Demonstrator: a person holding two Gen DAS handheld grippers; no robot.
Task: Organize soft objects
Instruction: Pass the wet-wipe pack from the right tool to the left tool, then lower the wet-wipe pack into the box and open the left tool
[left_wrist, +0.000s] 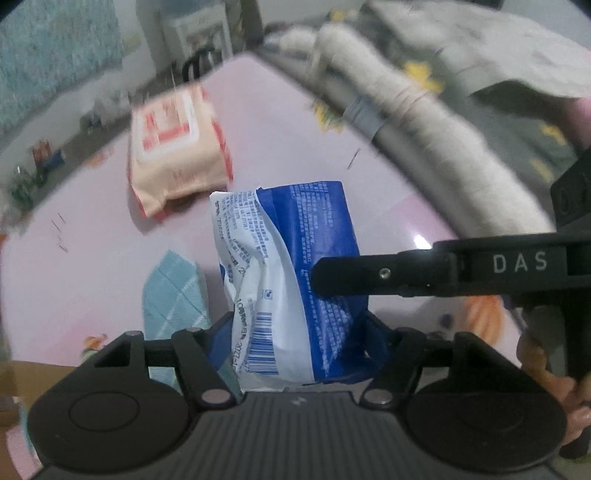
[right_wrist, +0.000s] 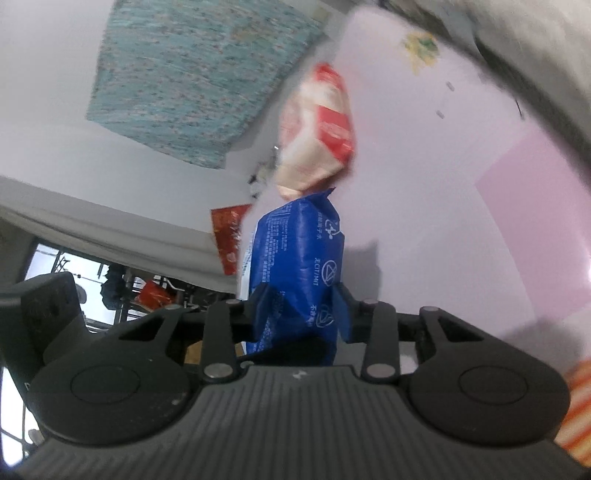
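Observation:
A blue and white soft wipes pack (left_wrist: 291, 266) stands upright between the jaws of my left gripper (left_wrist: 295, 325), which is shut on it. My right gripper (right_wrist: 299, 306) is shut on the same pack (right_wrist: 299, 266) from its side; its finger (left_wrist: 369, 275) reaches in from the right in the left wrist view. A pink and red wipes pack (left_wrist: 177, 147) lies on the pink surface beyond, also seen in the right wrist view (right_wrist: 317, 133). A folded light-blue cloth (left_wrist: 173, 295) lies just left of the held pack.
A rolled white towel (left_wrist: 417, 122) and grey patterned fabric (left_wrist: 491, 55) lie along the right edge of the pink surface (left_wrist: 92, 258). A cardboard box edge (left_wrist: 22, 380) shows at lower left. A striped orange cloth (right_wrist: 576, 406) is at lower right.

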